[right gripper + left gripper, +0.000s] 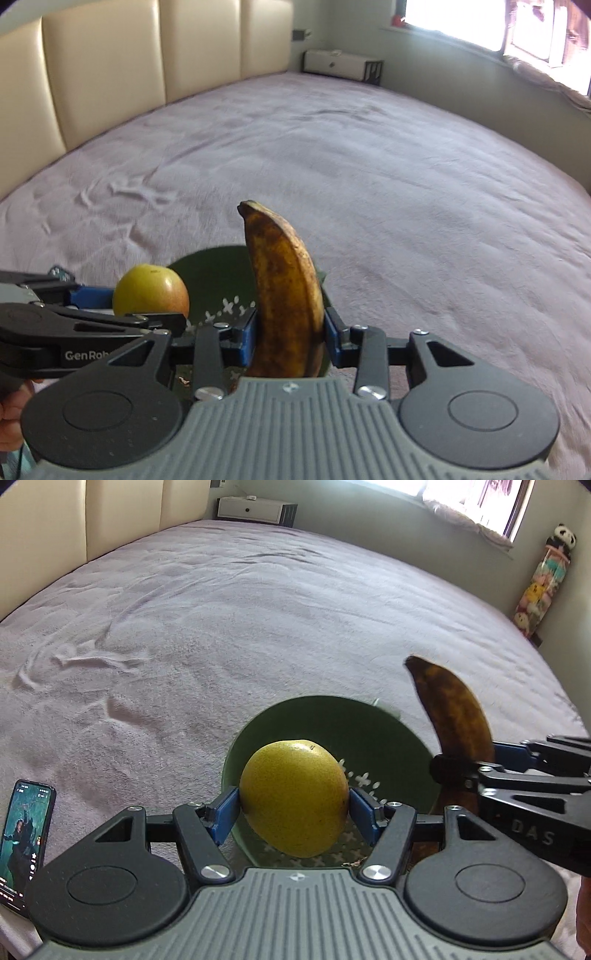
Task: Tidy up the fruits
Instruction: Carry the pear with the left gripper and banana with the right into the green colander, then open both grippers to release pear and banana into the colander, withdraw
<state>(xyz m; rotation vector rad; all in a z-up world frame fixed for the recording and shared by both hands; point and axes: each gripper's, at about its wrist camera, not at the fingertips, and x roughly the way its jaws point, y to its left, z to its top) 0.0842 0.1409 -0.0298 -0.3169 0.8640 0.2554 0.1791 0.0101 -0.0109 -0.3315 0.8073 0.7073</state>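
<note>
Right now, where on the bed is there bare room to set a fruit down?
Free: the wide bedspread from the green bowl up to the headboard, and right of the bowl. Crowded: over the bowl, where the left gripper holds the apple beside the right gripper's banana; phone at left.

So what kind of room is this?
Most likely a bedroom: a big bed with a padded headboard, a small nightstand by the wall, and stuffed toys in the corner.
</note>
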